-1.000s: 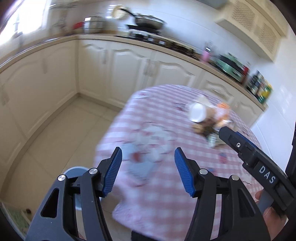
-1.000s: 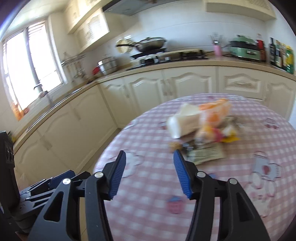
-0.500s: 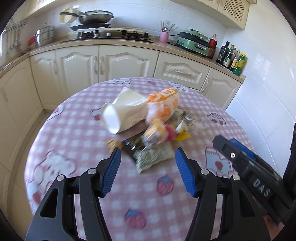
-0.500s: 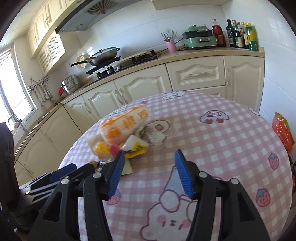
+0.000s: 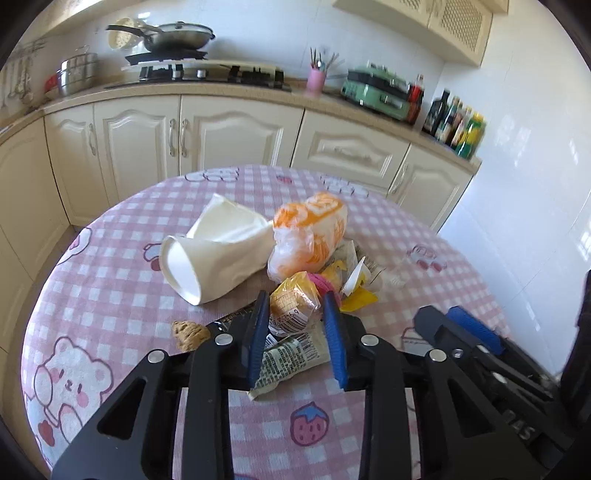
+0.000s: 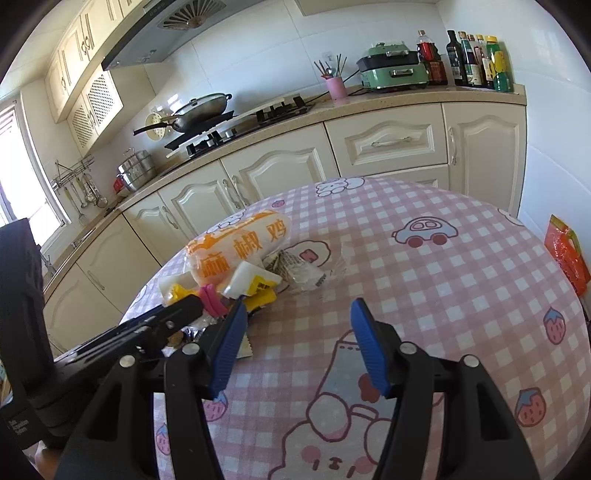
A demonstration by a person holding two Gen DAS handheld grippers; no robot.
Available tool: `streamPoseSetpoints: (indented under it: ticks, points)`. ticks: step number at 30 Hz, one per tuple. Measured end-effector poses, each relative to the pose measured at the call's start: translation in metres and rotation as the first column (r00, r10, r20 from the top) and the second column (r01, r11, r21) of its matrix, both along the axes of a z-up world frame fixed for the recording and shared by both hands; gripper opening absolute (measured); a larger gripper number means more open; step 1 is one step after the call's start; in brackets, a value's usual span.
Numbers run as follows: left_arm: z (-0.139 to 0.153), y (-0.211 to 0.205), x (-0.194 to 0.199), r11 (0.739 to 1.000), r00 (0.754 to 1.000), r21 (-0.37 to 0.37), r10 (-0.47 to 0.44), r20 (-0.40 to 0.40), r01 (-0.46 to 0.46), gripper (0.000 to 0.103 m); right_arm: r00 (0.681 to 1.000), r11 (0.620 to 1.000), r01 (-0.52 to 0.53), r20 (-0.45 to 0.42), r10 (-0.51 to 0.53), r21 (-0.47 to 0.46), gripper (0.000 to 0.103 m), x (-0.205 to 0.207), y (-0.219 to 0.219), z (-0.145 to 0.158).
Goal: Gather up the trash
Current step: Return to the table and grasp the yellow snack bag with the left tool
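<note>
A pile of trash lies on the round table with a pink checked cloth point(image 5: 110, 280): a crushed white paper cup point(image 5: 214, 254), an orange-and-white snack bag point(image 5: 310, 236), a small yellow wrapper point(image 5: 293, 302), a green-grey packet point(image 5: 291, 358) and a brown crumb point(image 5: 188, 332). My left gripper point(image 5: 295, 332) has its fingers narrowed around the small yellow wrapper, close to its sides. My right gripper point(image 6: 297, 343) is open and empty above the cloth, right of the pile; the snack bag point(image 6: 236, 251) shows ahead on its left.
Cream kitchen cabinets point(image 5: 236, 133) and a counter with a hob, a wok point(image 5: 173, 33), a green appliance point(image 5: 376, 90) and bottles point(image 5: 458, 129) run behind the table. An orange bag point(image 6: 567, 254) hangs past the table's right edge.
My left gripper swung from the floor side to the pile, moved in and narrowed its fingers around the yellow wrapper. My right gripper shifted to the right of the pile, staying open.
</note>
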State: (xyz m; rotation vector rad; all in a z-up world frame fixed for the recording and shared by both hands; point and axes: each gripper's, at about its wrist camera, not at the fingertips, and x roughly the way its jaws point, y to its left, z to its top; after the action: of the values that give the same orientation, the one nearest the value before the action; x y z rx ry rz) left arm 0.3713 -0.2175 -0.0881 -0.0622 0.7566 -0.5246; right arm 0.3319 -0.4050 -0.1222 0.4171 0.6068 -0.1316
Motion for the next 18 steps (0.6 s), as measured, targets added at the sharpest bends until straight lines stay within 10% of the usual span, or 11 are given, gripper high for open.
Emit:
streamPoseSetpoints:
  ticks: [18]
  points:
    - [0.016,0.141,-0.029,0.952,0.951,-0.064,0.303,0.064,-0.299,0.027,0.978,0.990,-0.139,-0.161,0.132,-0.029,0.070,0.057,0.090,-0.019]
